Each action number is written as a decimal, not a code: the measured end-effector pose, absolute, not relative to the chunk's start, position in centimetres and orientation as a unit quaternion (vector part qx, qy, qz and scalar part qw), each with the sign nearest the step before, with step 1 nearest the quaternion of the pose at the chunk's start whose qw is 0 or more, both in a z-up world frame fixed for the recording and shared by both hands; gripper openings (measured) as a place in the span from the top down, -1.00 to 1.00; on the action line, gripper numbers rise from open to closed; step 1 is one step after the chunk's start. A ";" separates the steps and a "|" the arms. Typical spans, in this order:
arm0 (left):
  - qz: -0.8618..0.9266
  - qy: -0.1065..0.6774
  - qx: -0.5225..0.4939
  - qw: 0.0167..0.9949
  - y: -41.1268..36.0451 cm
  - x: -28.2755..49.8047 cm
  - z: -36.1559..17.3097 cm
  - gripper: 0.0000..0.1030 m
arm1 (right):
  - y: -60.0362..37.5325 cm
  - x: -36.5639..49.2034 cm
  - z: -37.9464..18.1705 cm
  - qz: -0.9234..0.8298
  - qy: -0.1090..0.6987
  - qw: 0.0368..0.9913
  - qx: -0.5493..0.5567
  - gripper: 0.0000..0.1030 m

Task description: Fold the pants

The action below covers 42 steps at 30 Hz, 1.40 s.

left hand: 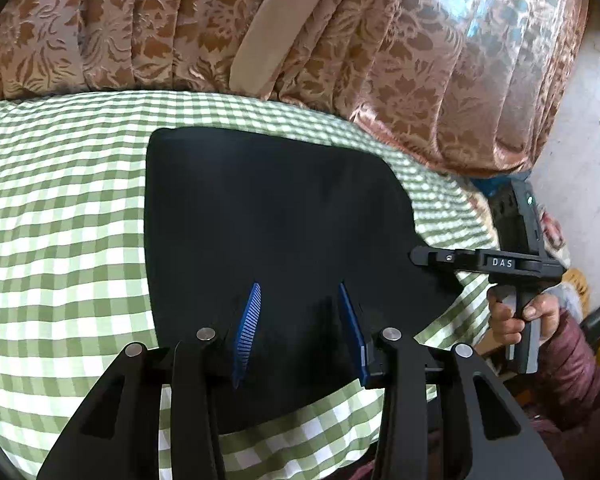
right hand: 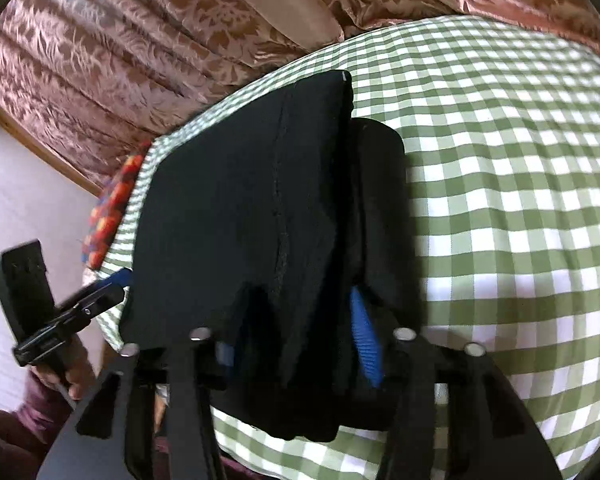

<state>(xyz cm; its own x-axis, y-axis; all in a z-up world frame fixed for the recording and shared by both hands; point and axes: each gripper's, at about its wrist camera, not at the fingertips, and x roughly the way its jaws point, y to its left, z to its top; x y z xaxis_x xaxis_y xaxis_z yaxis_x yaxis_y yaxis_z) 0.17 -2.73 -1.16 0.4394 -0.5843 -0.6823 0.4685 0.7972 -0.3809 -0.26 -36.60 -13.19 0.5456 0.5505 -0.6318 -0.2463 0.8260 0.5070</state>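
The black pants (left hand: pixel 260 216) lie folded into a compact stack on the green-and-white checked cloth (left hand: pixel 60 208). My left gripper (left hand: pixel 300 308) is open just above their near edge, its blue pads (left hand: pixel 249 320) apart with nothing between them. My right gripper (left hand: pixel 416 258) reaches in from the right with its tip at the stack's right edge. In the right wrist view the pants (right hand: pixel 240 208) show stacked layers, and a thick fold of them sits between the jaws of my right gripper (right hand: pixel 292 320); the blue pads (right hand: pixel 366 340) stand apart around it.
A brown floral curtain (left hand: pixel 340 32) hangs behind the checked surface. A white wall (left hand: pixel 580 168) is on the right in the left wrist view. A red and orange patterned fabric (right hand: pixel 112 216) lies at the cloth's far edge. The person's hand (left hand: pixel 516 316) holds the right gripper's handle.
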 end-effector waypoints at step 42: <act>-0.223 0.364 -0.059 0.902 -0.7 1.6 1.0 0.25 | -32.5 3.4 -7.4 0.174 0.351 0.903 0.178 0.01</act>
<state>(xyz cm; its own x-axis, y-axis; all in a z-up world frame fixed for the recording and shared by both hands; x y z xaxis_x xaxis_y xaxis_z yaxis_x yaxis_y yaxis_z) 1.61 -0.72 1.02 0.6354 -0.4459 -0.6304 0.3597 0.8934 -0.2693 3.39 -32.48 -7.41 0.6931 0.4385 -0.5721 -0.1888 0.8764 0.4430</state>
